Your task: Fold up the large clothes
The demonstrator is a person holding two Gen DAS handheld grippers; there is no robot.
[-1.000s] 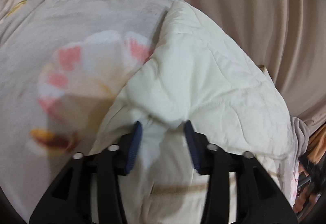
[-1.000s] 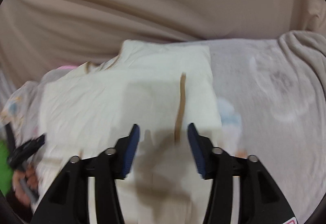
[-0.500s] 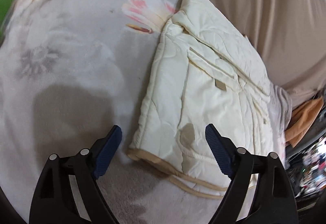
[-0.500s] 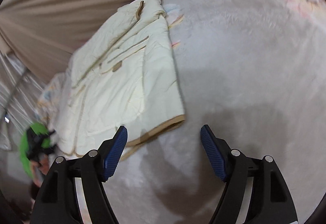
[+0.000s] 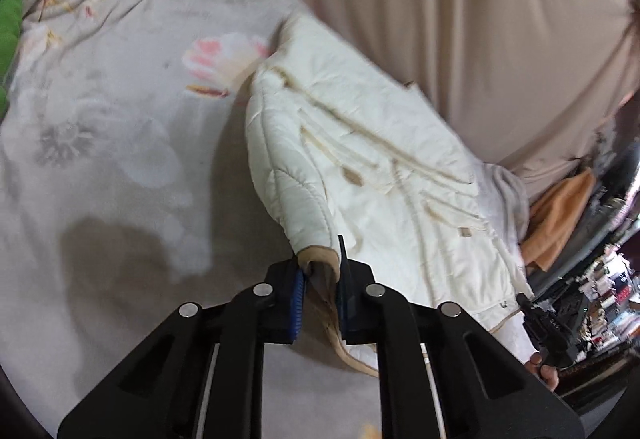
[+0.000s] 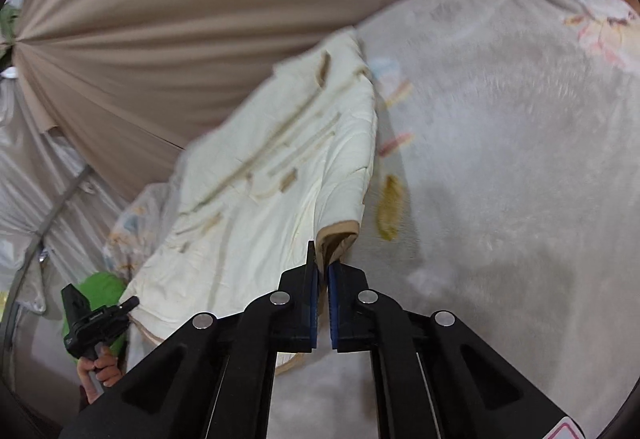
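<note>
Cream quilted jacket (image 5: 360,159) with tan trim lies on a grey flowered blanket (image 5: 120,159), seen from my left wrist. My left gripper (image 5: 318,291) has just been closing and now pinches the jacket's near tan hem corner, raising it. Beige curtain (image 5: 460,19) hangs beyond.

From my right wrist, my right gripper (image 6: 323,291) has likewise just closed on the jacket's (image 6: 260,199) other near hem corner. Blanket (image 6: 520,179) spreads right.
</note>
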